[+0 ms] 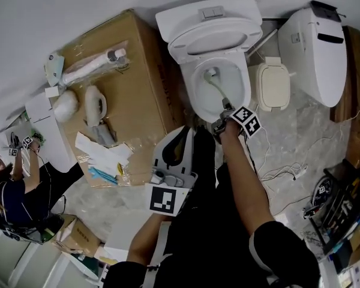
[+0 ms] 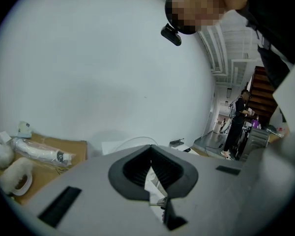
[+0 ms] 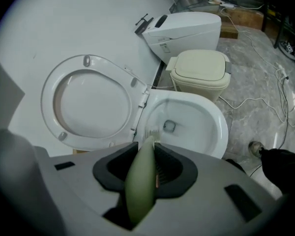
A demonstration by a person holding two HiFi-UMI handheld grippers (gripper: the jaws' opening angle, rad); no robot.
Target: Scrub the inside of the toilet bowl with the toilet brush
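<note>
My right hand-held gripper (image 3: 147,154) was clamped on the toilet brush (image 3: 140,191) handle. The left hand-held gripper (image 2: 151,154) was closed, empty. Brush looked light, stiff, likely slick.

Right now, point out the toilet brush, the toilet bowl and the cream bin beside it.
toilet brush (image 3: 141,176), right gripper view, on its pale green handle.
toilet bowl (image 3: 202,119), right gripper view, on the white inner wall.
cream bin (image 1: 272,86), head view, on its lid.

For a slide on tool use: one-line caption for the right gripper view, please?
Jaws of the right gripper shut on the green-handled toilet brush, bristles reaching into the open toilet bowl.
</note>
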